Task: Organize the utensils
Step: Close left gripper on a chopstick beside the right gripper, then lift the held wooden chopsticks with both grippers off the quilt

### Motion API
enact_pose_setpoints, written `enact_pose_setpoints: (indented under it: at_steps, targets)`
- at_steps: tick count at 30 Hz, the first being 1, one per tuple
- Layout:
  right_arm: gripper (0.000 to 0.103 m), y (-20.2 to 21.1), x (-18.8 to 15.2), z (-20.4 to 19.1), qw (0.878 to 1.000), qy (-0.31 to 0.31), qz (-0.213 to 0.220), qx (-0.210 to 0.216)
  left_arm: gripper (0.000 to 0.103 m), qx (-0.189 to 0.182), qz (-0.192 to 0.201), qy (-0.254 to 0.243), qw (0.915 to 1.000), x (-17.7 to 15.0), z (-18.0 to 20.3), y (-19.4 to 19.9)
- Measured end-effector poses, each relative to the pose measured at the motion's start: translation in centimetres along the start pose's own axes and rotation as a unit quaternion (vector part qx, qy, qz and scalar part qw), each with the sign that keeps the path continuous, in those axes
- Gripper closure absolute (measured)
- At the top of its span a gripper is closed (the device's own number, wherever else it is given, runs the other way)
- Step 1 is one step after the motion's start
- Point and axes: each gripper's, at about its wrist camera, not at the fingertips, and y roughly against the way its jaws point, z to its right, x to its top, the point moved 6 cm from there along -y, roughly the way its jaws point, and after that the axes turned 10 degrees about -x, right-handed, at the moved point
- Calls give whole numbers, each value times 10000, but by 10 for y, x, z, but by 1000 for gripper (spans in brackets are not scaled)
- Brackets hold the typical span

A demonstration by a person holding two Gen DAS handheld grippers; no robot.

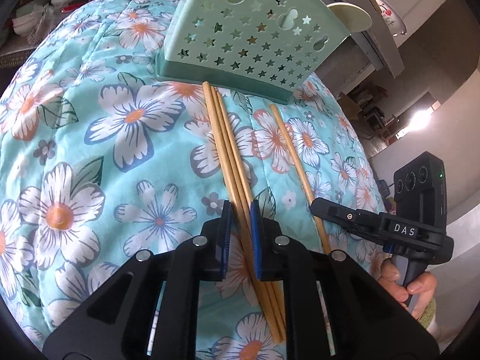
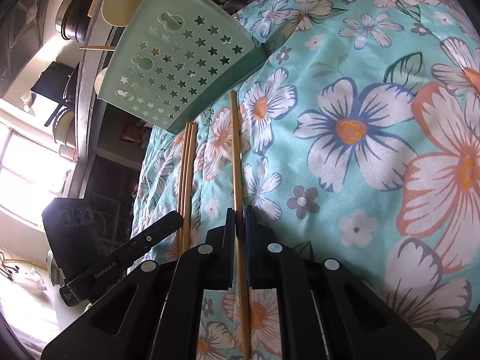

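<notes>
Chopsticks lie on a floral quilt in two lots: a bundle of three running from the base of the mint holder back toward the left wrist camera, and a single chopstick just beside them at about 3 o'clock in that view. The left gripper straddles the bundle, its blue pads standing narrowly apart on either side of the sticks; whether they already press the wood I cannot tell, though the gap looks nearly closed. The right gripper has its jaws drawn tight around the single chopstick, which passes between them and on toward 12 o'clock. The holder, pierced with stars, stands at 12 o'clock in the left view and 11 o'clock in the right, with a pale spoon-like utensil and more sticks poking from its top. My judgement is that both lots are about to be lifted into that holder. Risks: three round sticks held by flat pads may roll and fan apart, letting one slip free; each grasp sits near one end, so the long free ends may droop or swing; the soft quilt gives no firm backing, and the holder could tip if a stick knocks its rim.
</notes>
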Motion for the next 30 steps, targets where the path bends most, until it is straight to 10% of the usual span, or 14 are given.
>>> enact_pose_setpoints:
  at_steps: [30]
  targets:
    - [97, -2, -1, -10, 9998, 157, 12, -121, 97, -31, 334, 470, 9983, -6, -14, 38]
